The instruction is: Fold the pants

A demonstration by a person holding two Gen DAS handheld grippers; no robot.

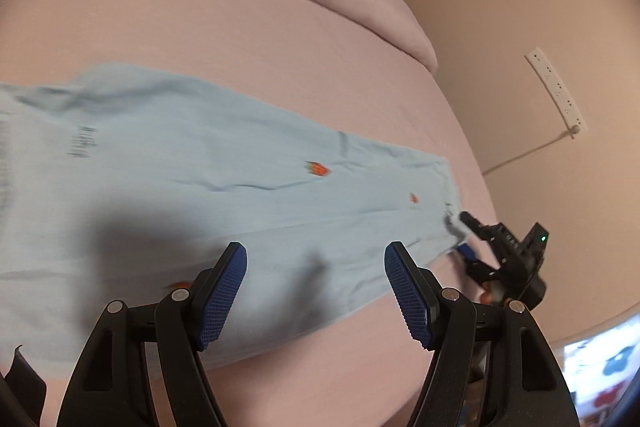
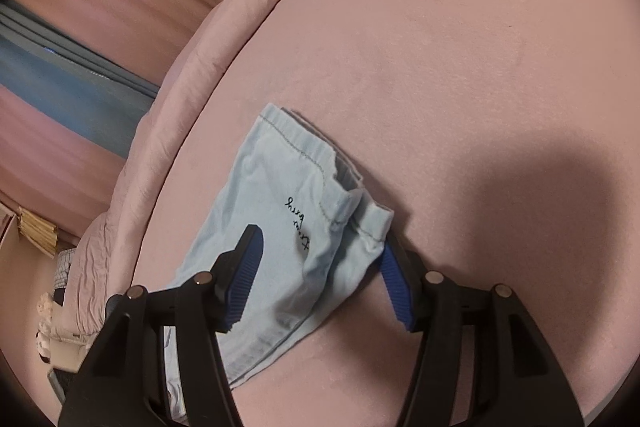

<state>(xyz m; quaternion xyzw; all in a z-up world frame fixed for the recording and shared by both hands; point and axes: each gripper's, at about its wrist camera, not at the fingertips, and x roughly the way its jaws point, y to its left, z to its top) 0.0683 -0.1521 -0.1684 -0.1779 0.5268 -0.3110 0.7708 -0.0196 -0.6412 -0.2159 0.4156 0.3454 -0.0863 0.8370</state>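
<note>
Currently the light blue pants [image 1: 224, 187] lie flat on the pink bed [image 1: 248, 39], beneath the left gripper [image 1: 316, 291], whose jaws stand apart above the cloth. The right gripper [image 2: 320, 271] is likewise spread, straddling the waistband end [image 2: 304, 147].

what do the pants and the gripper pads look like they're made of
Light blue pants: thin soft woven or knit fabric, probably cotton; matte, creased, stitched gathered waistband. Left gripper pads: blue, ribbed, matte, likely rubber or soft plastic.

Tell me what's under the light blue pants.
The light blue pants lie flat on the pink bed sheet, which shows all around them. Whatever sits directly beneath the fabric is covered; no bulge suggests anything else there.
</note>
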